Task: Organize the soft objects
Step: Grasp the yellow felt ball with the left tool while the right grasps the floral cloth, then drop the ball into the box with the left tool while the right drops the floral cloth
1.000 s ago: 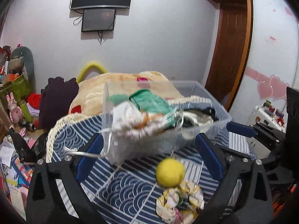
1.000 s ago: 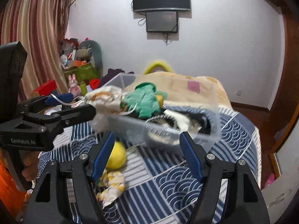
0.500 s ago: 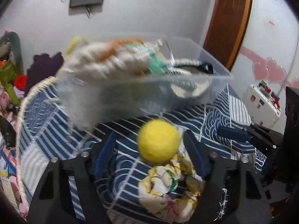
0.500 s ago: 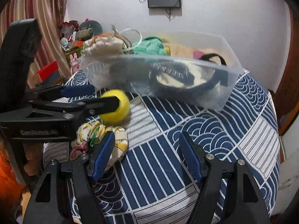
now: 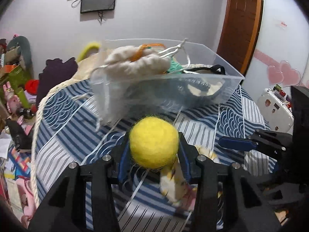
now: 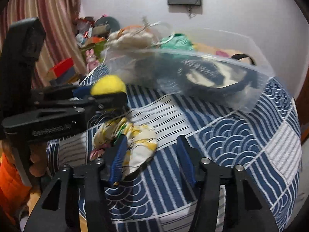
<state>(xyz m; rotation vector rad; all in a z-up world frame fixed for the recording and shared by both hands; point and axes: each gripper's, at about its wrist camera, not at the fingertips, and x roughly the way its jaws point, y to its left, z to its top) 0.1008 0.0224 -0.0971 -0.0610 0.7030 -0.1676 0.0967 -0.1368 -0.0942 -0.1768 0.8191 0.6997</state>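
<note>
My left gripper (image 5: 153, 160) is shut on a yellow felt ball (image 5: 154, 142), held just above the blue patterned bedspread (image 5: 202, 123). The ball also shows in the right wrist view (image 6: 108, 84), between the left gripper's fingers. A yellow and white floral scrunchie (image 6: 133, 141) lies on the bedspread below the ball. My right gripper (image 6: 151, 158) is open, its left finger beside the scrunchie. A clear plastic bin (image 5: 193, 89) behind holds soft items, with a cream drawstring pouch (image 5: 135, 63) on top.
Clutter of toys and boxes (image 5: 13, 89) fills the floor to the left of the bed. A dark cloth heap (image 5: 56, 73) and a beige blanket lie behind the bin. A white case (image 5: 274, 108) stands to the right. A striped curtain (image 6: 38, 29) hangs at left.
My left gripper moved forward and closed on the yellow ball, lifting it slightly. My right gripper moved down and left, closer to the scrunchie.
</note>
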